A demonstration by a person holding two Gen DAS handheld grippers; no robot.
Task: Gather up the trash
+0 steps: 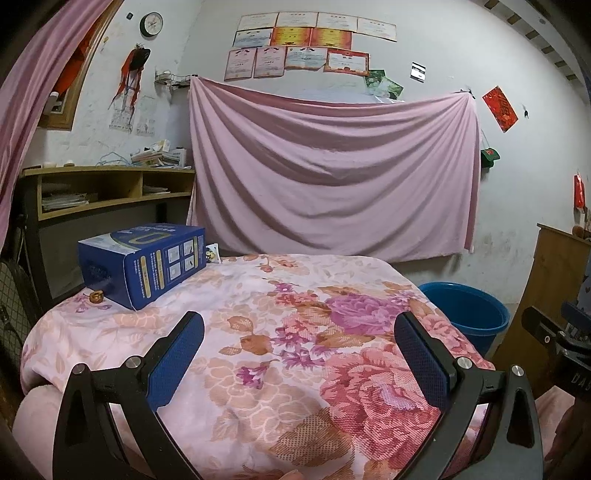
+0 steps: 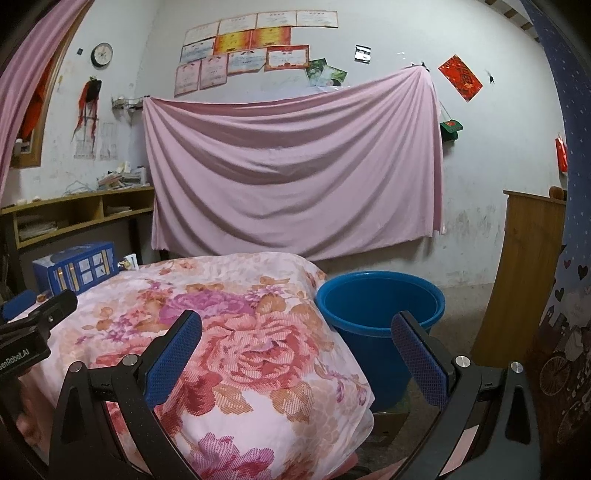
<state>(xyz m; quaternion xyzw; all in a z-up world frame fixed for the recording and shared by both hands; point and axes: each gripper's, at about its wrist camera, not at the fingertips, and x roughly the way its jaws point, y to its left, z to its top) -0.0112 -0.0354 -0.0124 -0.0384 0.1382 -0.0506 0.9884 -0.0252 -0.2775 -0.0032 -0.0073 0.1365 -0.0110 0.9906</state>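
Floral pink cloth [image 1: 295, 332] covers the desk, bare through mid-frame under both spread, empty tools: left tool [image 1: 299, 354], right tool [image 2: 295, 354]. Blue cardboard box [image 1: 147, 262] and small brown scrap [image 1: 96, 296] sit at left edge; round blue plastic bucket [image 2: 376, 306] stands beyond right edge.

Both grippers' jaws wide apart, empty

Around us: a cluttered bedroom wall.
We see a pink sheet [image 1: 332, 166] at centre, certificates [image 1: 314, 40] above, clock [image 1: 151, 24] upper left, shelf [image 1: 107, 188] left.

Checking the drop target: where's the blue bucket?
The blue bucket stands on the floor off the floral quilt's right edge, below the hanging pink sheet.
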